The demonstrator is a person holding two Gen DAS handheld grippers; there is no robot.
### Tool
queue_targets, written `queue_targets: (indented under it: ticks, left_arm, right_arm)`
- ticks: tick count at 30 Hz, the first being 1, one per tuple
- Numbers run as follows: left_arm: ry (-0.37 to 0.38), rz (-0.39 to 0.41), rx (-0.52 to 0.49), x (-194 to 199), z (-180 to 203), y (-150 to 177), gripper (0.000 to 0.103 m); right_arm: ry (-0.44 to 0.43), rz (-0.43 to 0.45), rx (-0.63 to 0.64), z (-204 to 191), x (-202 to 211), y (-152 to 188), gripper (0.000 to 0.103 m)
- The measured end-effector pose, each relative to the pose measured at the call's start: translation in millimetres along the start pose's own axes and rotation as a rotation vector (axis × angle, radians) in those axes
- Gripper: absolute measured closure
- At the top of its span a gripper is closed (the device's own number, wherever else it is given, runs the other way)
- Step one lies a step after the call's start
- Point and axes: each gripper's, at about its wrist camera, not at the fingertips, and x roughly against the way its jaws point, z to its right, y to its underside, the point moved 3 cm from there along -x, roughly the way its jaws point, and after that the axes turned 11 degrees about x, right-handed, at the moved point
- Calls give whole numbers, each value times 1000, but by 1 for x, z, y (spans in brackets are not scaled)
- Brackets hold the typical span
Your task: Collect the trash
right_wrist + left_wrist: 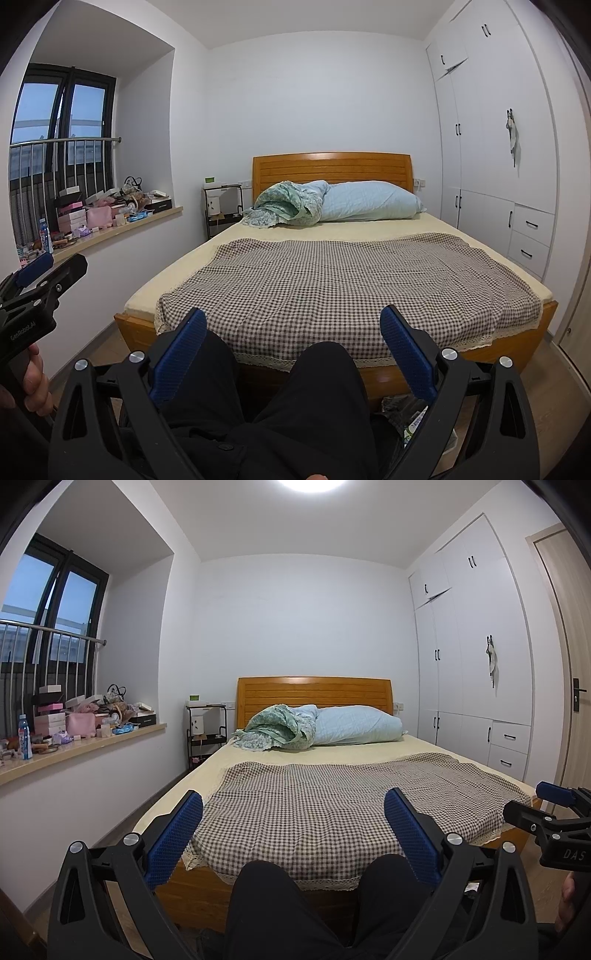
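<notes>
both tongs, left [293, 812] and right [293, 330], gaped empty over bed [369, 273]; crumpled stuff on floor [410, 413] half hidden behind right finger, unclear

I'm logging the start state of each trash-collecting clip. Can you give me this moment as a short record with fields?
setting: bedroom, viewed from the foot of the bed
left hand-held gripper: open, empty, held above the person's legs
right hand-held gripper: open, empty, beside the left one
bed cover: checked cloth spread flat, no litter visible on it
head of bed: rolled quilt and pale blue pillow
windowsill: crowded with boxes, a bottle, small items
possible trash: crumpled packaging on the floor under the right gripper
</notes>
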Motion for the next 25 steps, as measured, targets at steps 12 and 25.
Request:
queue_targets:
  ticks: [12, 25]
  left_arm:
    - [4, -7, 5, 1, -1, 1, 8]
    - [-11, -101, 49, -123, -17, 12, 8]
  right_arm:
    - [3, 1, -2, -1, -2, 0, 12]
    - [98, -35, -71, 47, -89, -4, 12]
